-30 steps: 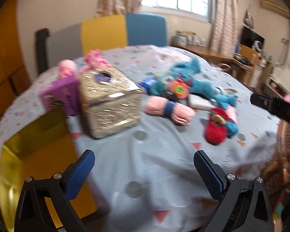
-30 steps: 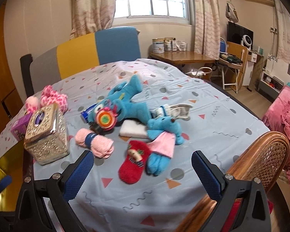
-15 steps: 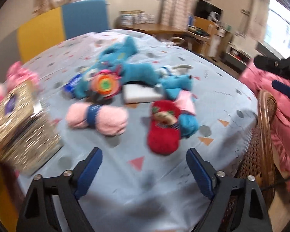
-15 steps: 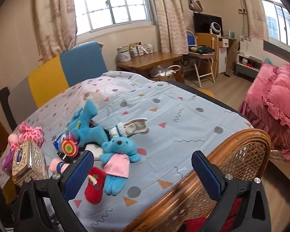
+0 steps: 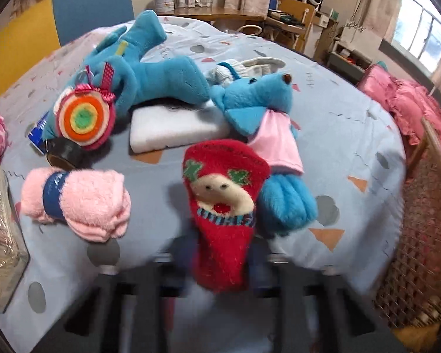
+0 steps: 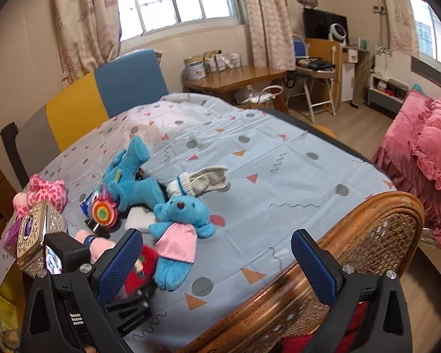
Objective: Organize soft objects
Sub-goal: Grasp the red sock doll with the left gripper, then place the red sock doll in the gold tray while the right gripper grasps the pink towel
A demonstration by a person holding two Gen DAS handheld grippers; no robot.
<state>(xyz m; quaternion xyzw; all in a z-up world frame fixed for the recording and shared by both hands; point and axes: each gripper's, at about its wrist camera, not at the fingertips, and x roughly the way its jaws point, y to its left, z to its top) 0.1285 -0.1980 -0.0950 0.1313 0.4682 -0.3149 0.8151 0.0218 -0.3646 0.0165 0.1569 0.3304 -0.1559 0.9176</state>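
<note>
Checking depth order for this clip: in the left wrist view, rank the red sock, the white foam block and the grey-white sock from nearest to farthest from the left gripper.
1. Red sock: between the left gripper's closing jaws, bottom centre.
2. White foam block: mid-table, under the blue plush.
3. Grey-white sock: farthest, behind the blue bear.

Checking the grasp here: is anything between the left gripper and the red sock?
Nothing visible is. The left gripper has just been closing, with the near end of the red sock between its blurred fingers. The blue bear lies beside the sock, clear of the fingers.
</note>
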